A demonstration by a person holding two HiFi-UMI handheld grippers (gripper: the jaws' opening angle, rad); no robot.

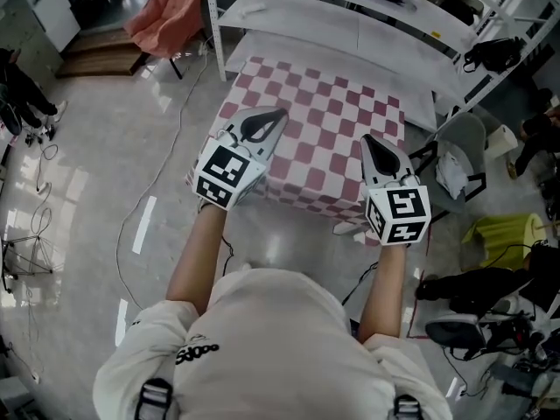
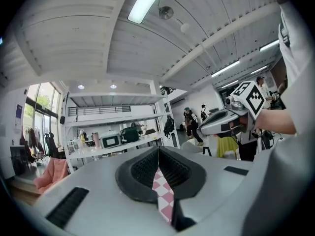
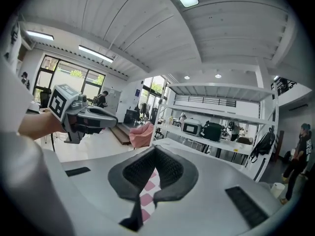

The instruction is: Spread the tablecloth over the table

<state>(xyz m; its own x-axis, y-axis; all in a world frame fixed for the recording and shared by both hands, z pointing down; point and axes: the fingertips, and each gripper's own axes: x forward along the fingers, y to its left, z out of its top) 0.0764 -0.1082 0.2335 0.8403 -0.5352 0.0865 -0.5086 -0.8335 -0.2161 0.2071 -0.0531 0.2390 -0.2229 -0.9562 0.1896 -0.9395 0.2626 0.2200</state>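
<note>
Head cam sat up on the person and looked steeply down at the pink-and-white checkered tablecloth [image 1: 324,129] and glossy grey floor [image 1: 87,234] from well above. Each gripper cam rode right behind its own jaws, super close, facing roughly level across the room. Both caught the same white metal shelving rack [image 2: 115,98], and each saw the other: right gripper [image 2: 203,129] in the left's view, left gripper [image 3: 115,120] in the right's.

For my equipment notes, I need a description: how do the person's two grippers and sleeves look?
Both the left gripper and the right gripper have light grey, tapering shells with black ribbed pads. Each carries a white cube printed with black square markers. The person wears a white short-sleeved shirt with a small black print.
</note>
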